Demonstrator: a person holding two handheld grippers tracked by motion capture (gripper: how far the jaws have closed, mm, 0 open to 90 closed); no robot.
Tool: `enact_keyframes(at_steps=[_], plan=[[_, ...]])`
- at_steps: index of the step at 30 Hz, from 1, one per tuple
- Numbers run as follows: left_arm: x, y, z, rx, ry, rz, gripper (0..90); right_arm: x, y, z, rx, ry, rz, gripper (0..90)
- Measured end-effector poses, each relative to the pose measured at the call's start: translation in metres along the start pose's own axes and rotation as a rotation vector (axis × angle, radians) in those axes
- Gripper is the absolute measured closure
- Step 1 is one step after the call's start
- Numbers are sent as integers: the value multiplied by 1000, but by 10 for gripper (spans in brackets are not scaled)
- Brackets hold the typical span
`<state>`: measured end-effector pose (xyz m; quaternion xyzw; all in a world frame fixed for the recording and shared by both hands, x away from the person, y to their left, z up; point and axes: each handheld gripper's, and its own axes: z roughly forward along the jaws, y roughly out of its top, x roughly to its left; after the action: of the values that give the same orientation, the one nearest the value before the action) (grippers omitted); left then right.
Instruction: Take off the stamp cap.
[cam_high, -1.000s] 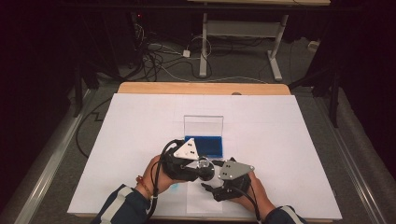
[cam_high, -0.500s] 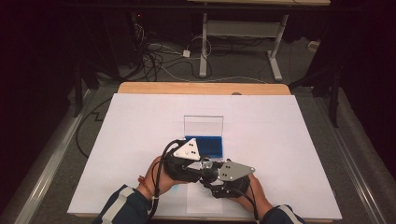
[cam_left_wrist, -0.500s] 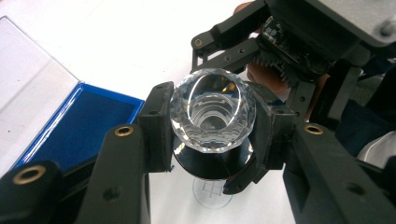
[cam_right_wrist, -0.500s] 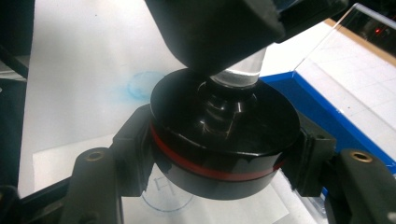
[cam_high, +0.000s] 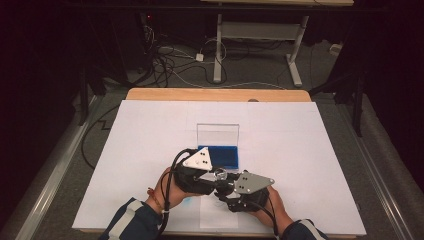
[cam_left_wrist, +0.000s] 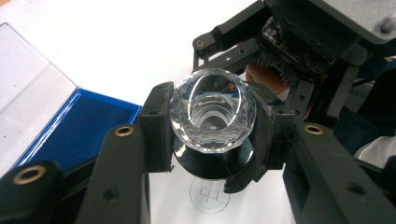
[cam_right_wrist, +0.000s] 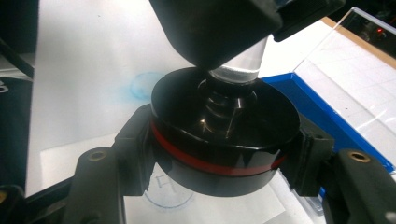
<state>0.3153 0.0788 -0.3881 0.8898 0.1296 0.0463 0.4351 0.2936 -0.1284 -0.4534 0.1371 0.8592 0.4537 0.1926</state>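
Note:
A stamp with a clear faceted knob (cam_left_wrist: 212, 109) and a round black base with a red ring (cam_right_wrist: 224, 135) hangs just above the table. My left gripper (cam_left_wrist: 212, 135) is shut on the knob from both sides. My right gripper (cam_right_wrist: 224, 154) has just been closing and is now shut on the black base, pads pressing its rim. In the high view the left gripper (cam_high: 216, 175) and right gripper (cam_high: 223, 188) meet near the front edge, with the knob (cam_high: 219, 174) between them.
An open blue ink pad case (cam_high: 223, 156) with its clear lid (cam_high: 218, 135) upright stands just behind the grippers. Under the stamp lies a paper sheet (cam_high: 220, 217) with a printed circle (cam_left_wrist: 210, 196). A blue smudge (cam_right_wrist: 142, 86) marks the white table (cam_high: 300, 150).
The right gripper's jaws have drawn in onto the black base below the left gripper. Both hands stay in the same place.

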Motion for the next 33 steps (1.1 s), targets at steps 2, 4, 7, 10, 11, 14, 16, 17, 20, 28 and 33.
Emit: enact_keyframes(at_steps=[2,4,7,10,11,14,16,17,20,28,33], plan=[[0,0,0,-5,-4,-1,541,0,1,0,13,-11,-9,373],[0,0,0,-4,-4,1,541,1,1,-1,13,-6,-6,374],[-1,0,-1,-7,-7,7,541,2,2,-1,19,-6,-18,374],[-1,0,-2,-7,-11,7,541,1,4,-3,28,-8,-33,374],[-1,0,-1,0,-10,11,541,1,4,-3,32,-3,-31,374],[-2,0,0,3,-7,12,541,1,3,-2,40,3,-32,374],[-1,0,-1,-2,-8,13,541,2,3,-2,39,1,-32,374],[-2,0,-1,-2,-6,16,541,2,3,-2,35,2,-26,374],[-3,0,0,-2,3,27,541,2,3,-2,35,2,-25,375],[-14,4,-1,2,50,85,541,3,4,-4,24,8,-10,378],[-18,5,-2,0,67,105,541,1,3,-4,20,20,20,383]])
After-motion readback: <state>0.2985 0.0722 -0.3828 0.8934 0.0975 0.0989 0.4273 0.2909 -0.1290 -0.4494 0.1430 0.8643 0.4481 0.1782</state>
